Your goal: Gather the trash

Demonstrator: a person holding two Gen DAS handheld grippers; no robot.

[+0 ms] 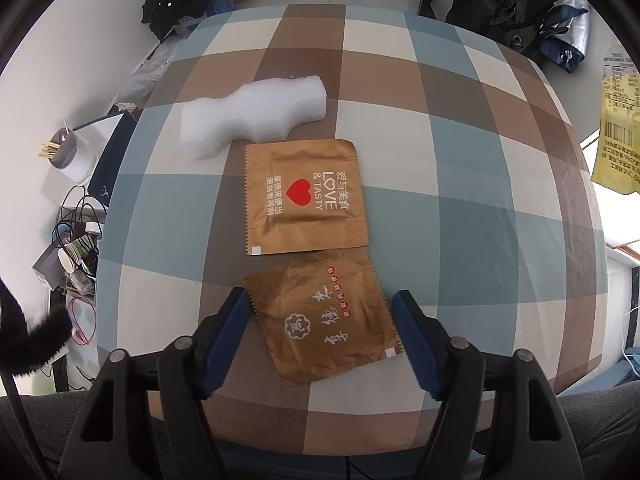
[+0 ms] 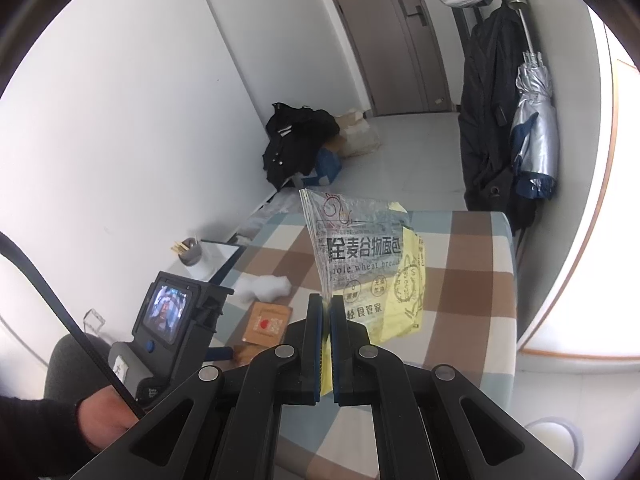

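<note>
Brown packet (image 1: 322, 322) lies between left tongs (image 1: 322, 300).

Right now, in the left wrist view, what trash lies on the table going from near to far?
Crumpled brown packet between the open jaws → brown packet with the red heart → white foam piece.

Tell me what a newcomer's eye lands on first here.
First, the yellow bread bag, pinched upright in the shut right gripper above the checked tablecloth. Next, two brown foil sachets on the cloth: the heart-printed sachet lies beyond the crumpled sachet, which lies between the open left gripper's fingers. White foam lies farthest.
</note>
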